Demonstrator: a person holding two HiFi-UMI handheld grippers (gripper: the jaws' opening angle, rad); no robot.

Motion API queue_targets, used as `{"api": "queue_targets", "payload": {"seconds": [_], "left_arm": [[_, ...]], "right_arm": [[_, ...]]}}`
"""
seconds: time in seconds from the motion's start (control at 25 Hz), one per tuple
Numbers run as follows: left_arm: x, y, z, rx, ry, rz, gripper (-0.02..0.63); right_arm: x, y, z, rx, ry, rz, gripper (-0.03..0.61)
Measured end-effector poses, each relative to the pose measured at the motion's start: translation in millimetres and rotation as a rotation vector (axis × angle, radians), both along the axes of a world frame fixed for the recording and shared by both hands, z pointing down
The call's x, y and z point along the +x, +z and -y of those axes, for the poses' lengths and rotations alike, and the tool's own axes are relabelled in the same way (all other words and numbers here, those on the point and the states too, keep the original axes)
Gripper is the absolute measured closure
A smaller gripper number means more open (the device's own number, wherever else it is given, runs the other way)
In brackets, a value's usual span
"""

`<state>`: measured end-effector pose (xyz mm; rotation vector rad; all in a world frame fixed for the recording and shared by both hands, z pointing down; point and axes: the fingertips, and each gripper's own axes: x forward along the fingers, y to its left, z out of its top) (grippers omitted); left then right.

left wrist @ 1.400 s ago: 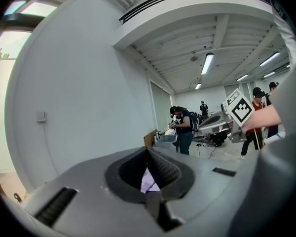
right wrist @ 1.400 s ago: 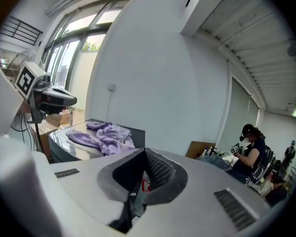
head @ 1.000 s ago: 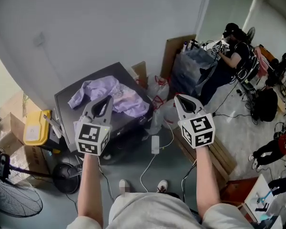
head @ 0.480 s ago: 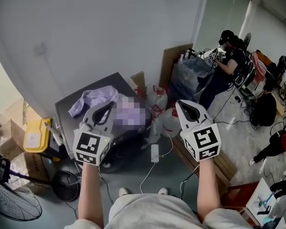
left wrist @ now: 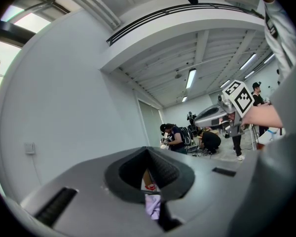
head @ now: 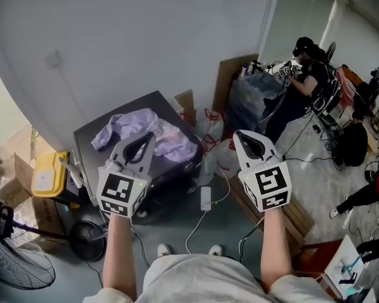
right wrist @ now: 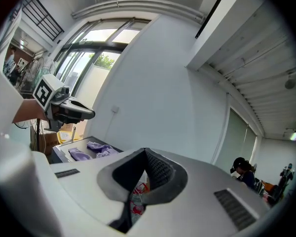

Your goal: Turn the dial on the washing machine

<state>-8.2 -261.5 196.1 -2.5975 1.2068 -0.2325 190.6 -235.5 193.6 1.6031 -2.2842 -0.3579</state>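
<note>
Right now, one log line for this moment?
left gripper: shut, empty | right gripper: shut, empty | purple clothes: on dark machine

We count two grippers, namely the left gripper (head: 149, 137) and the right gripper (head: 237, 135); one dark grey machine (head: 90, 139); one heap of purple cloth (head: 145, 128); one yellow container (head: 48, 173); one floor fan (head: 16, 270); one white power adapter (head: 206, 195); and two shoes (head: 164, 250) of the wearer.

Walls: plain pale grey wall (head: 145, 30) carried a small switch plate (head: 52, 58) | Floor: grey floor (head: 174, 219), white power strip (head: 205, 195) lay on it | Leaning upright at the wall: cardboard sheet (head: 230, 74) | Left corner: floor fan (head: 16, 270), cardboard boxes (head: 14, 170) | Light: ceiling tube lamps (left wrist: 190, 78) were lit; daylight came through tall windows (right wrist: 91, 48)
</note>
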Motion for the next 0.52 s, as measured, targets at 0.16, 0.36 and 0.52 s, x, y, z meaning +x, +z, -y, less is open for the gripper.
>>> {"api": "queue_targets", "payload": {"seconds": [0.16,0.36,0.52], "left_arm": [[-2.6,2.4,1.5,-0.005,-0.005,0.000,0.598],[-3.5,3.0,2.7,-0.007,-0.008,0.000,0.598],[-3.3,3.8,4.8,-0.011,-0.010,-0.004,0.598]], "right_arm": [[-2.2,1.7,2.6,-0.004,-0.005,0.006,0.565],[-2.1,3.2,5.3,-0.005,-0.008,0.004,0.565],[1.6,4.2,8.2,-0.006,-0.005,0.006,0.565]]}}
